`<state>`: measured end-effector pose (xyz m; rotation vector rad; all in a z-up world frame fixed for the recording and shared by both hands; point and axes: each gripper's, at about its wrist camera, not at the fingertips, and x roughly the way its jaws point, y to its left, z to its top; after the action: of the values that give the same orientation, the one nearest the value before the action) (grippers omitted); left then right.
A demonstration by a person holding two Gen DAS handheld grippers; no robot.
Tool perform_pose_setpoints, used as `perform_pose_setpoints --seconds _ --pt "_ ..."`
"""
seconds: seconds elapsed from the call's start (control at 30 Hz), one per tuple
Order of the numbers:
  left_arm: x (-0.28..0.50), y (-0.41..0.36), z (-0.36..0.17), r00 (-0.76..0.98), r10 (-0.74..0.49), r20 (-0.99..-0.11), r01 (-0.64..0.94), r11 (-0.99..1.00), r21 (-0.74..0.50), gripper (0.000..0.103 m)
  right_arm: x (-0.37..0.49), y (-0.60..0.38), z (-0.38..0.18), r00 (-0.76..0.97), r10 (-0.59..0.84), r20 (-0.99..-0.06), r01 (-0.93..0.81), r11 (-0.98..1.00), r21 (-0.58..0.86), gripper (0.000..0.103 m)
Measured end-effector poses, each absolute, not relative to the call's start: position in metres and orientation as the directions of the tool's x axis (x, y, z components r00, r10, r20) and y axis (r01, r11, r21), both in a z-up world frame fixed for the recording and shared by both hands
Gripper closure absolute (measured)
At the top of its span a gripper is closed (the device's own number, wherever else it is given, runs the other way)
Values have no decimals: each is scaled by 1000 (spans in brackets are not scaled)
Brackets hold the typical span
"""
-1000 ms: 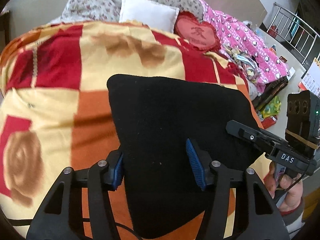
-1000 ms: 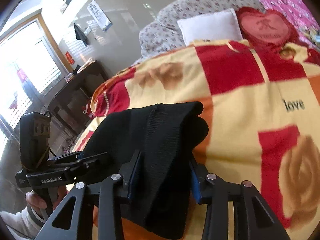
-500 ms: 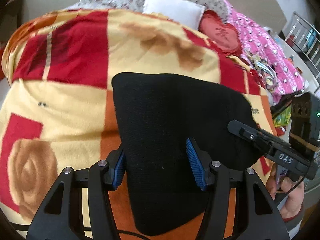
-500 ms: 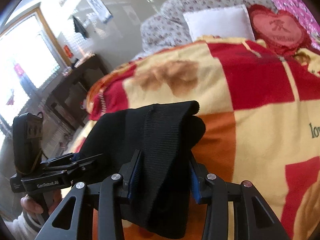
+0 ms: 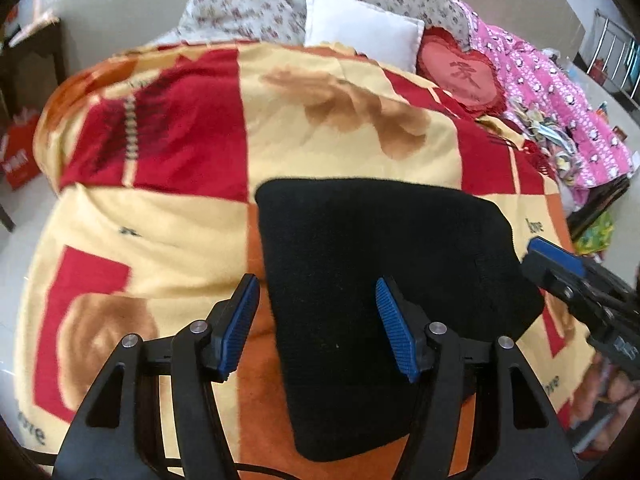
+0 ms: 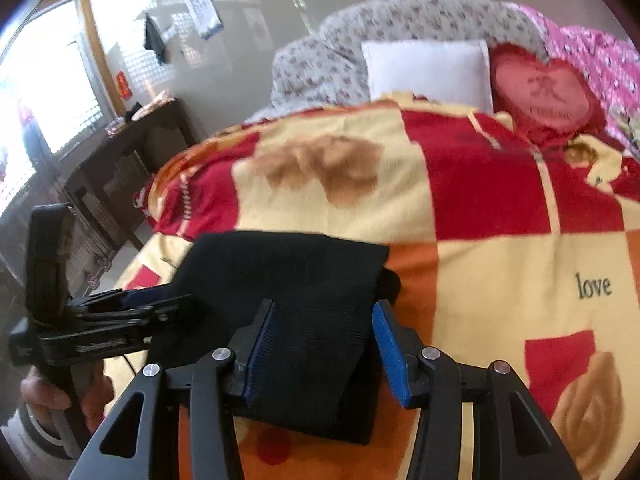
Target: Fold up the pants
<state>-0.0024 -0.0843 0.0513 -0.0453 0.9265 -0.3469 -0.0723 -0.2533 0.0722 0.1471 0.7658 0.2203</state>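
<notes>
We look down from the left wrist, close over the left tongs, across the bed's blanket toward the white pillow, with the right tongs entering from the right edge. From the right wrist we face the same way, equally near, over those right tongs, with the left tongs at the left. Both views share the black pants, the blanket and the pillow.

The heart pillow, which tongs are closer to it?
Right, probably. The right tongs sit at the black pants' edge on the heart pillow's side; the left tongs are at the far edge.
</notes>
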Motion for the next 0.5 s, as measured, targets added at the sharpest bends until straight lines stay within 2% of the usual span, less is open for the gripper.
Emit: perform_pose_setpoints --seconds 0.13,0.33,0.5 --pt "-6 -90 51 569 -270 -777 268 954 -135 42 -76 -234 70 678 274 -683 -209 962 179 56" --pt "-3 -99 38 575 -251 -778 256 959 -120 38 -74 -234 35 634 204 -746 -166 978 126 56" --pt "-11 -101 45 609 -218 -763 240 967 -85 38 -78 -231 46 652 207 -729 -174 977 122 56"
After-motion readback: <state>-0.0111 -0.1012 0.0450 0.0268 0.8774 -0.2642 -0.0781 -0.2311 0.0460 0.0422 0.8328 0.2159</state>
